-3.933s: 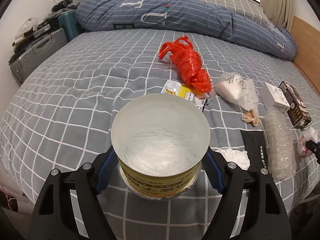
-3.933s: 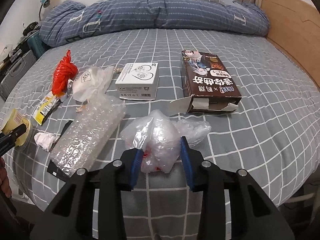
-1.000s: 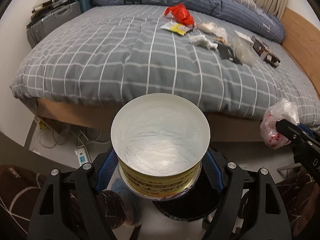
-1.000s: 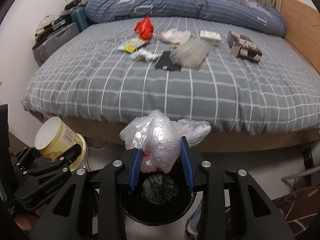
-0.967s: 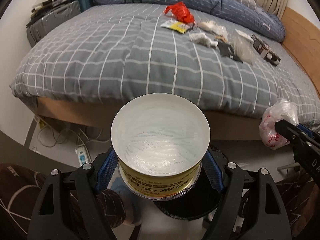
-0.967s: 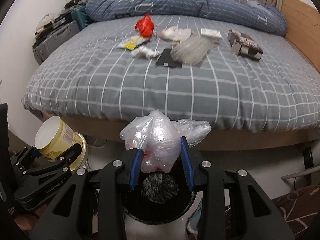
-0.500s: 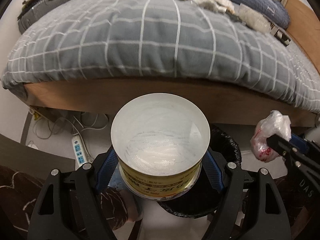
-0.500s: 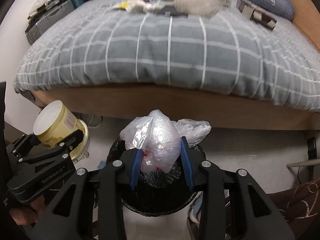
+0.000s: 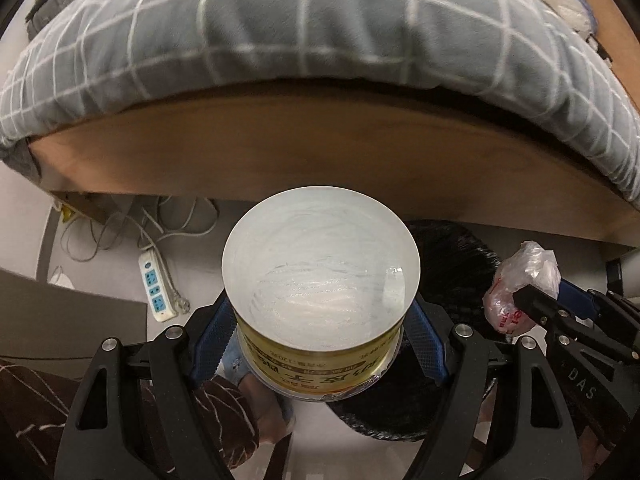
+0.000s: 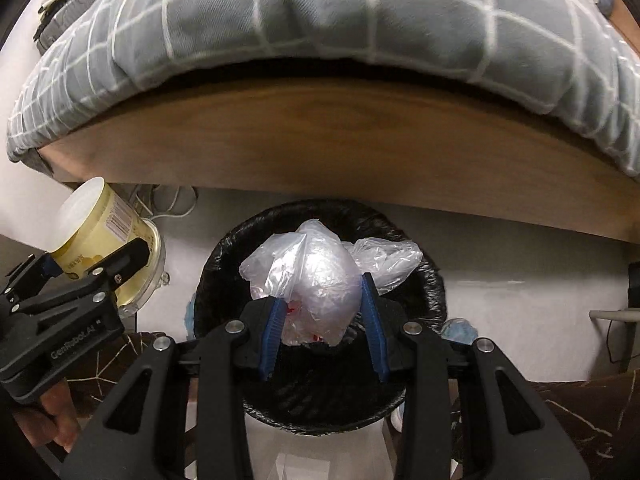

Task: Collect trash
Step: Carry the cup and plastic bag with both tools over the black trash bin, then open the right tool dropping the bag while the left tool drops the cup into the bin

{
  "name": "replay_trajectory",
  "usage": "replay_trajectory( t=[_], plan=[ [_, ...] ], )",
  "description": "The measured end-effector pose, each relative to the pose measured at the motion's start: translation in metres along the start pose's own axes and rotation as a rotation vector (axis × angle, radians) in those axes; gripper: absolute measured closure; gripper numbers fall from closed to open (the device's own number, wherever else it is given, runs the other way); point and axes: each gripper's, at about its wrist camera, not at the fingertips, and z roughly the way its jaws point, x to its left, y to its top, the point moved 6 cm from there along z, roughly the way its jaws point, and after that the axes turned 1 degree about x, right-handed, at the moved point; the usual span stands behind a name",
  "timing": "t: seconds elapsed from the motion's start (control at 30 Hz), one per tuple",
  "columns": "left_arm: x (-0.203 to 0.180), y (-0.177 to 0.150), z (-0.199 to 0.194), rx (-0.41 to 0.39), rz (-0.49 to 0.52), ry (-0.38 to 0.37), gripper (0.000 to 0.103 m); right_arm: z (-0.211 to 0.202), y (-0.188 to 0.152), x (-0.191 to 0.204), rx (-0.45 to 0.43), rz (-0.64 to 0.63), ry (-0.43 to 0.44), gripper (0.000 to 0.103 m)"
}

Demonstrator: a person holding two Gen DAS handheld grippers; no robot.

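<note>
Over the bin (image 10: 424, 280), right gripper (image 10: 322, 322) pinches a crumpled clear plastic bag (image 10: 312, 276) between its blue pads, jaws narrowed onto it. Bag hangs dead centre above the black-lined opening, so letting go should drop it straight in; soft and light, may cling to a pad.

Left gripper (image 9: 320, 344) has its jaws spread wide and clamped on a yellow tub (image 9: 320, 280), pads on opposite sides of the wall. Tub's open mouth faces the camera, inside looks empty and whitish. In the right wrist view the tub (image 10: 100, 236) sits left of the bin, outside the rim, not over the opening. My read: it's parked off to the side so the bag gets a clear drop first, and it needs a shift toward the bin before release or it lands on the floor.

Bin stands on the floor just in front of the wooden bed frame (image 10: 320, 136), under the overhang of the grey checked quilt (image 10: 320, 20), so the trash comes off the bed edge and down. Power strip (image 9: 157, 288) and loose cables lie on the floor left of the bin, clear of both drops.

Both items held, neither in the bin yet.
</note>
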Motion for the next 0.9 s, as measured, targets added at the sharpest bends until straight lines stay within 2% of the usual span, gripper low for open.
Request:
replay_trajectory(
  t=[0.17,0.33,0.43,0.5,0.67,0.73,0.9],
  plan=[
    [0.015,-0.003,0.002,0.008,-0.03,0.012,0.027,0.01,0.005,0.012,0.002,-0.028,0.013,0.066],
    [0.017,0.0,0.0,0.008,-0.038,0.008,0.027,0.006,0.004,0.018,-0.021,-0.05,0.005,0.055],
    [0.009,0.003,-0.003,0.0,-0.03,0.0,0.027,-0.002,0.007,0.009,-0.039,-0.045,-0.012,0.043],
    [0.0,0.005,-0.005,-0.005,-0.017,-0.01,0.027,-0.007,0.008,0.0,-0.058,-0.034,-0.032,0.03],
    [-0.024,0.009,-0.005,-0.009,0.016,-0.037,0.027,-0.023,0.011,-0.031,-0.109,0.016,-0.086,0.011],
    [-0.038,0.012,-0.006,-0.012,0.035,-0.05,0.027,-0.028,0.011,-0.043,-0.123,0.035,-0.109,0.008],
    [-0.074,0.013,-0.007,-0.013,0.083,-0.079,0.027,-0.039,0.003,-0.082,-0.141,0.088,-0.165,0.008]
  ],
)
